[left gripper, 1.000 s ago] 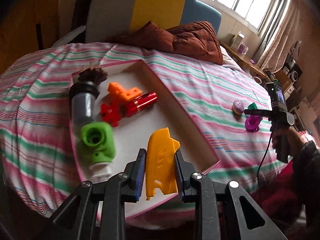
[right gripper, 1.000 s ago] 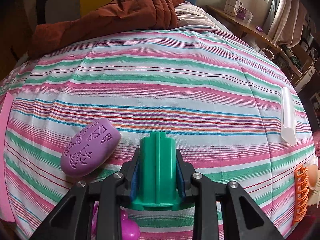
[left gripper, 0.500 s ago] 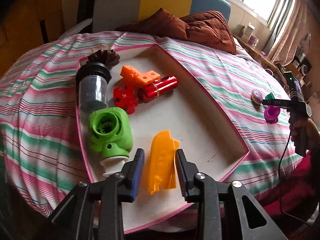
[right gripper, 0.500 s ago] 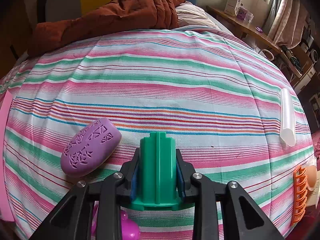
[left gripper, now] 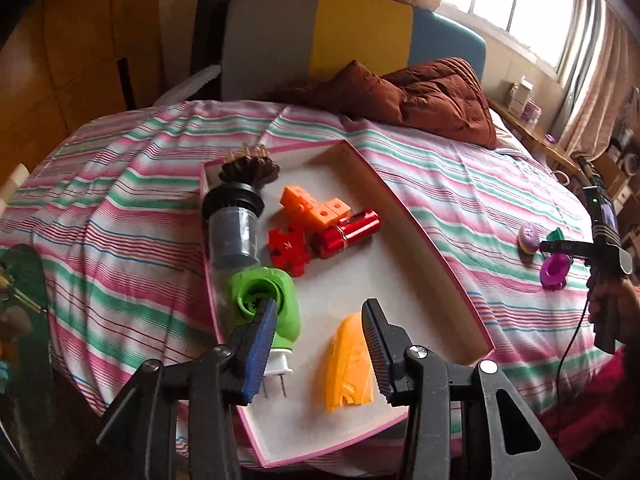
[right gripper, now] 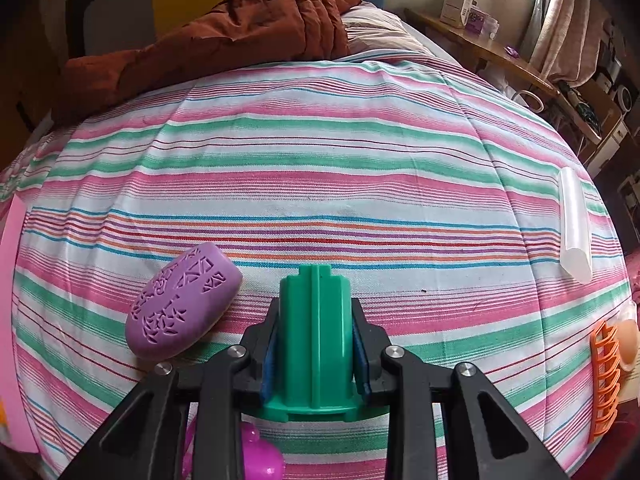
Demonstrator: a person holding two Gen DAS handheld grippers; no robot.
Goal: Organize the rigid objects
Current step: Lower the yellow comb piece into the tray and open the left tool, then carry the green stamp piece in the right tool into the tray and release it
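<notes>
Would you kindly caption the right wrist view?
Right tool shut on a green part, beside a purple oval.

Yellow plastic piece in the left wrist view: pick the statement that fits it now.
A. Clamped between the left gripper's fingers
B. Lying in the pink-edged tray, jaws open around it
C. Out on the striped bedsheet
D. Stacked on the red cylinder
B: the yellow plastic piece lies on the floor of the pink-edged tray, with the left gripper spread wide and touching neither side.

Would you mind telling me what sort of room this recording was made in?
Most likely a bedroom in a home. The work surface is a bed under a striped sheet, with a rumpled brown quilt at its head, and a curtained window above a cluttered side shelf.
</notes>
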